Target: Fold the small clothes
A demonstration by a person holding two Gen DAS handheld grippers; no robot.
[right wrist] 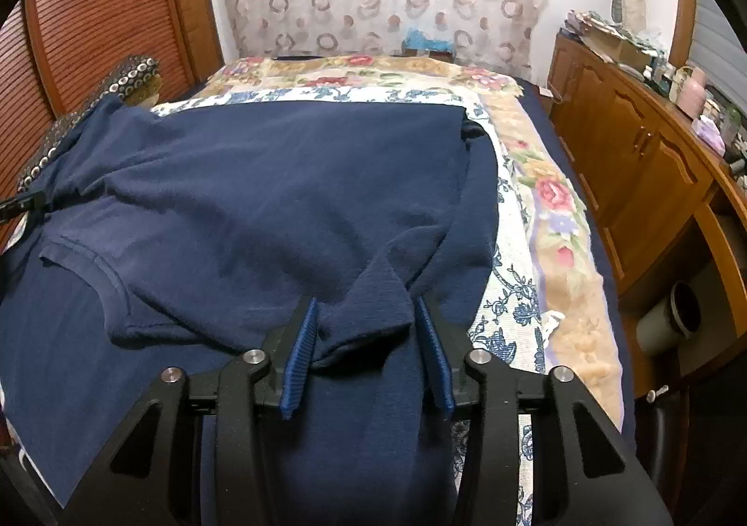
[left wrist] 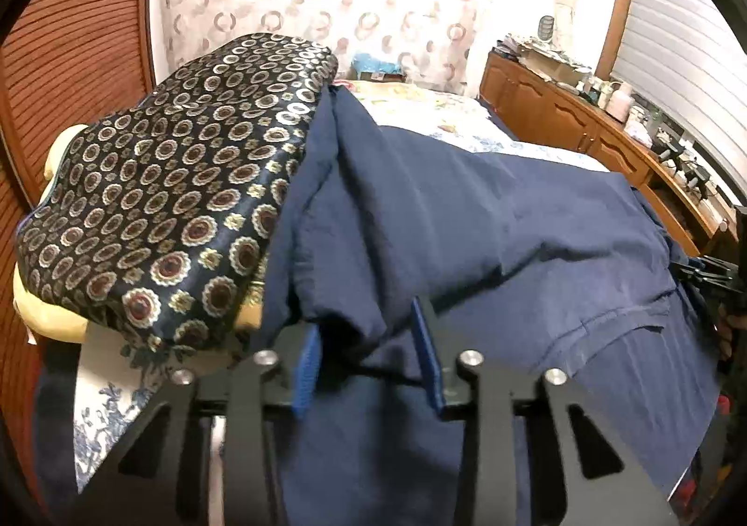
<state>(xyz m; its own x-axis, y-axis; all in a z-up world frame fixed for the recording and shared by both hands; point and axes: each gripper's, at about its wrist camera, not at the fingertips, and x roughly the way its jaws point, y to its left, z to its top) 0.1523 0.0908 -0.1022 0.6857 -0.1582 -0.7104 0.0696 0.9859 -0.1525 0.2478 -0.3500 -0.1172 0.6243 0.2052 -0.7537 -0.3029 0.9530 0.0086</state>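
Both claws, left claw (left wrist: pixel 369 316) and right claw (right wrist: pixel 366 311), straddle navy shirt (right wrist: pixel 261 180) folds.

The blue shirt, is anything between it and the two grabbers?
No. The blue shirt already sits between the fingers of both the left gripper and the right gripper. The patterned cushion only lies beside it, touching its edge.

Shirt (right wrist: pixel 280 180) on bed (right wrist: pixel 555 208); pillow (left wrist: pixel 177 199) at its left.
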